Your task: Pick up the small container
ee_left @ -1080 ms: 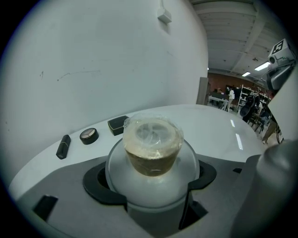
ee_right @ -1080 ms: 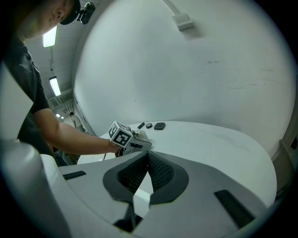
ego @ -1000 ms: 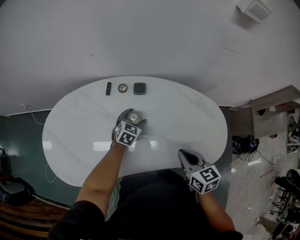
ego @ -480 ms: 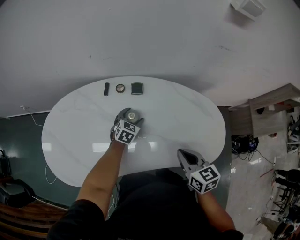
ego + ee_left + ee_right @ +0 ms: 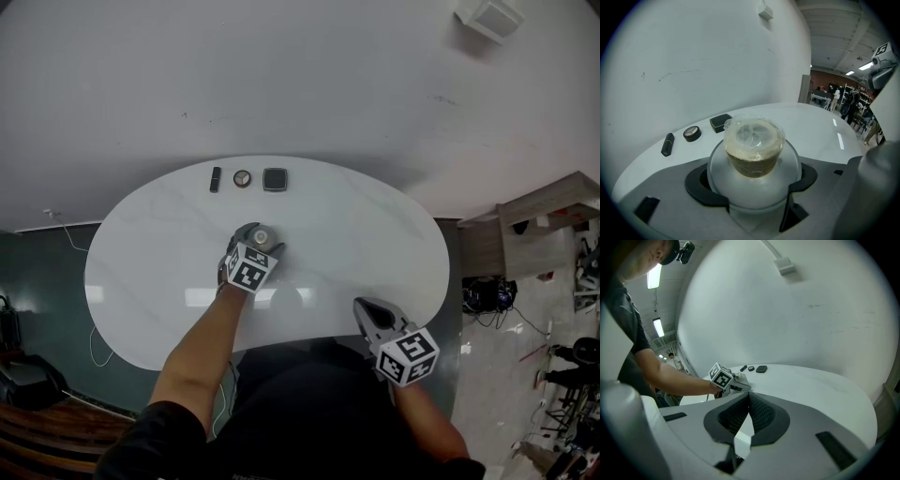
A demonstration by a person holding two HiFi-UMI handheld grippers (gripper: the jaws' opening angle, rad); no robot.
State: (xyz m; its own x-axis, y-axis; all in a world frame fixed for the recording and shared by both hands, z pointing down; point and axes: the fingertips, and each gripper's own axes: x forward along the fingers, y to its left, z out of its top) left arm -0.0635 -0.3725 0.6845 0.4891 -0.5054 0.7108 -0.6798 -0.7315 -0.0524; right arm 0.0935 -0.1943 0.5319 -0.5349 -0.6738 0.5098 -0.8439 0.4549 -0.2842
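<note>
The small container (image 5: 753,149) is a little jar with a clear lid and brownish contents on a round frosted base. My left gripper (image 5: 754,187) is shut on that base, one jaw on each side. In the head view the left gripper (image 5: 260,238) holds the container (image 5: 264,234) over the middle of the white oval table (image 5: 375,234). My right gripper (image 5: 367,308) is at the table's near edge, to the right, shut with nothing in it. In the right gripper view, the right gripper (image 5: 749,400) has its jaws pressed together.
Along the table's far edge lie a black stick (image 5: 215,178), a round compact (image 5: 243,176) and a black square case (image 5: 275,178). A white wall rises behind them. Shelves and cables stand on the floor at the right (image 5: 548,225).
The left gripper, still holding the container, has drifted slightly toward the person. The right gripper has barely moved.
</note>
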